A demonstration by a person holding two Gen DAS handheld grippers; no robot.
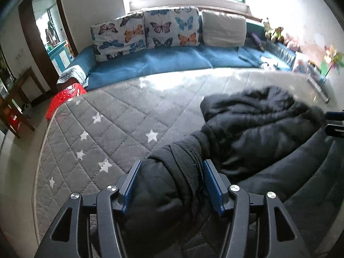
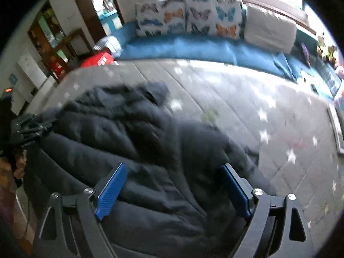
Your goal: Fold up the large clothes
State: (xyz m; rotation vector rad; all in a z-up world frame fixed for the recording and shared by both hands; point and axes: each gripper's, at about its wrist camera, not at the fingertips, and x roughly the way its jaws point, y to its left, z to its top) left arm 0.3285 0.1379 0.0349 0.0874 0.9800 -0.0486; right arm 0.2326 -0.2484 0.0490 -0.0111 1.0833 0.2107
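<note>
The black padded jacket [image 1: 253,129] lay bunched on the near right part of the grey star-quilted mattress [image 1: 120,116]. My left gripper [image 1: 172,185] had its jaws on either side of a ribbed cuff [image 1: 185,157]; I could not tell whether they pinched it. My right gripper [image 2: 174,189] stood open over the jacket's body. Beyond lay a blue sofa [image 1: 163,60] with butterfly cushions [image 1: 172,30].

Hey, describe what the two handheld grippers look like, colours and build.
Both match: the left gripper and right gripper have matte black angular linkage frames with cut-out slots, round silver pivot screws, and flat blue ribbed fingers. No cables or markings show.
</note>
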